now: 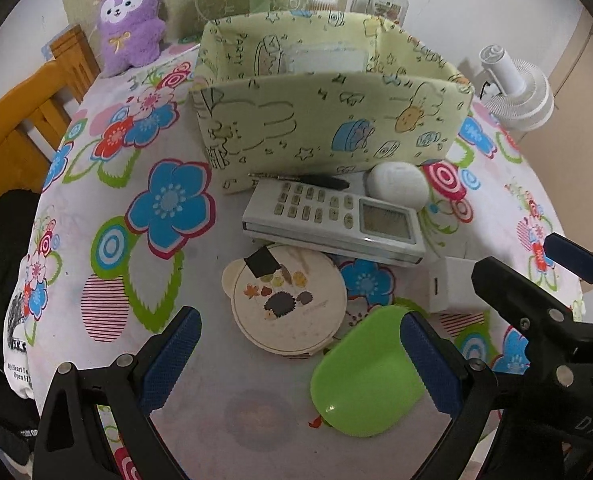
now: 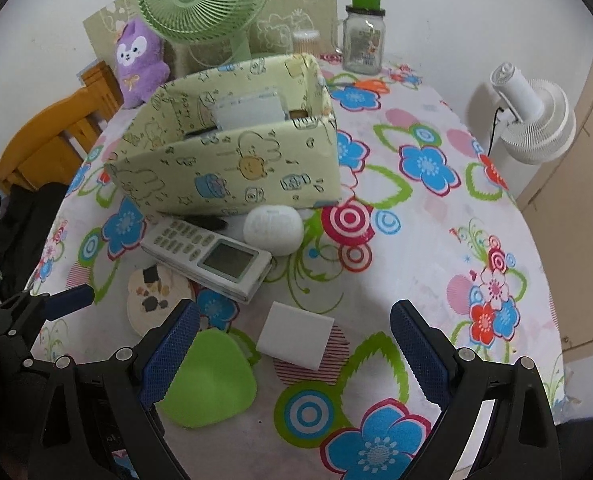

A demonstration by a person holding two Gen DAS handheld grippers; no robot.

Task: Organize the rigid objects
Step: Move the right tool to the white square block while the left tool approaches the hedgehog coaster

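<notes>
Table (image 2: 436, 240), flowered cloth; near edge cut off by both views.

Box (image 1: 324, 128), pale green with cartoon print, open top, toward the back of the table. A divider shows inside; a pale, clear-fronted item (image 1: 324, 58) stands in it, contents unreadable. A dark thing lies at the inner wall in the right view, too hidden to name.

Pen (image 1: 308, 180), black, lies against the box's front wall, partly behind the remote.

Remote (image 1: 332, 216), white, keypad and grey screen up, just in front of the box; its near edge overlaps the round lid. Screen digits illegible.

White pouch (image 1: 400, 186), rounded, touching the remote's screen end, beside the box corner.

Round lid (image 1: 288, 304), cream, hedgehog and leaf print, a black square patch on its far edge.

Green case (image 1: 360, 372), rounded, beside the round lid; one edge hidden by a fingertip in each view.

White block (image 2: 296, 334), beside the green case, partly hidden by the right gripper in the left view.

Left gripper (image 1: 300, 360): jaws wide apart, empty, above the lid and case.

Right gripper (image 2: 296, 352): jaws wide apart, empty, above the block and case.

Background: green fan (image 2: 200, 0), plush (image 2: 138, 60), jar (image 2: 364, 38), white fan (image 2: 532, 116), chair (image 2: 44, 136). Dark fabric at the left edge, unclear.
</notes>
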